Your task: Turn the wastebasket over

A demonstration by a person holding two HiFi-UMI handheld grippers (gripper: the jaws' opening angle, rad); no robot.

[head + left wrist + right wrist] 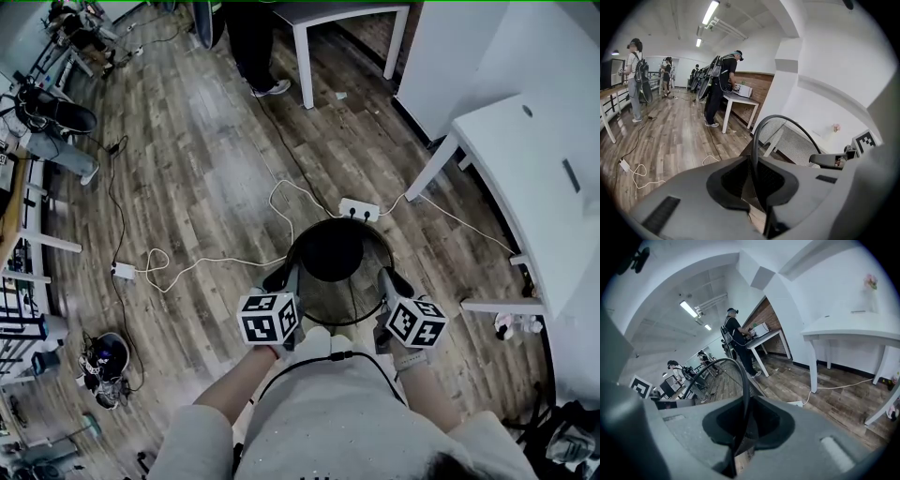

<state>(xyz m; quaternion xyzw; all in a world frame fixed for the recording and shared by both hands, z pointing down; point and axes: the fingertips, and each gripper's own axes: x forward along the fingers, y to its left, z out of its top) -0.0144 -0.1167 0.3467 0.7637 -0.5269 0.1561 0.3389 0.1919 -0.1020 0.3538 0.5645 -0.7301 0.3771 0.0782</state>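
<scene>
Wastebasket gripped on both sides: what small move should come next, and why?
Probably begin tipping it: turn both grippers together so the opening swings away and down. The left gripper and right gripper are each shut on opposite sides of the wastebasket rim. It looks to be off the floor, and its opening faces up.

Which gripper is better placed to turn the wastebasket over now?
Neither clearly: left gripper and right gripper each clamp the wastebasket rim on opposite sides; both should probably turn it together.

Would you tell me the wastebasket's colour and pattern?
The wastebasket is black wire mesh, clearest in the left gripper view.
</scene>
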